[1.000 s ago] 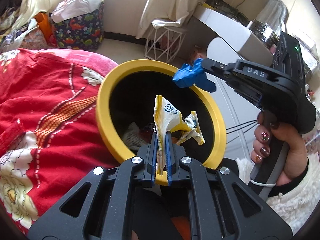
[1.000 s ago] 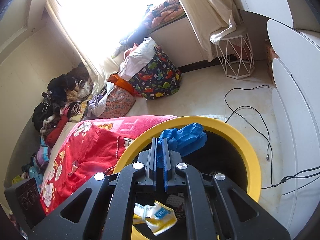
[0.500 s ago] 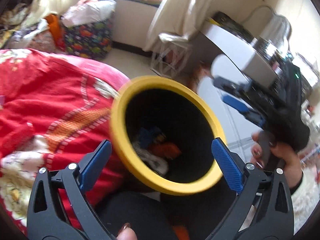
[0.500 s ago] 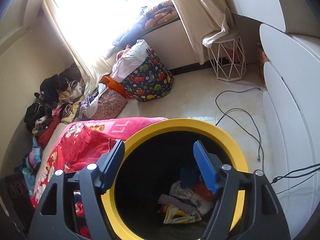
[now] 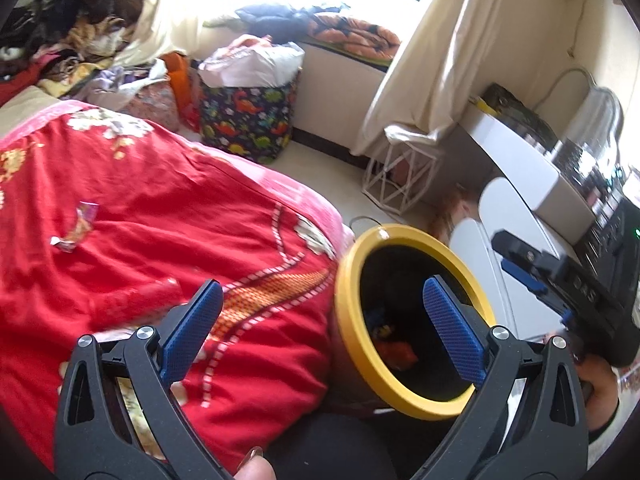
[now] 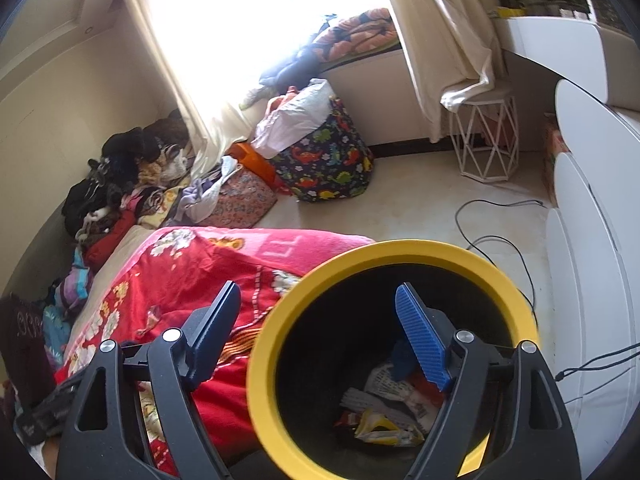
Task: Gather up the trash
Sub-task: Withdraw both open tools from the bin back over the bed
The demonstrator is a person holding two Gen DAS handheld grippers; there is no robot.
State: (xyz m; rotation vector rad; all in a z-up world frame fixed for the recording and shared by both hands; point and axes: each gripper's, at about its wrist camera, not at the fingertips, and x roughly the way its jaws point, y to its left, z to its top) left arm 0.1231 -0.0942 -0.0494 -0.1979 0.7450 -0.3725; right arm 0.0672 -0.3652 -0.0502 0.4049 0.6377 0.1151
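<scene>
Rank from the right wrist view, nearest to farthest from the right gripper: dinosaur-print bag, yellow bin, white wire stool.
1. Yellow bin: directly beneath the right gripper, whose empty jaws are opening.
2. Dinosaur-print bag: on the floor beyond the bed, centre.
3. White wire stool: farther back, right, under the curtain.

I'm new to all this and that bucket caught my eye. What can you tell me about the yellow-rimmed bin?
The bin is round, with a thick, smooth yellow rim and a black inside. It stands open beside the bed, against the red blanket. At its bottom lies crumpled trash: a yellow wrapper, printed paper, blue and red scraps. Neither gripper touches it.
</scene>
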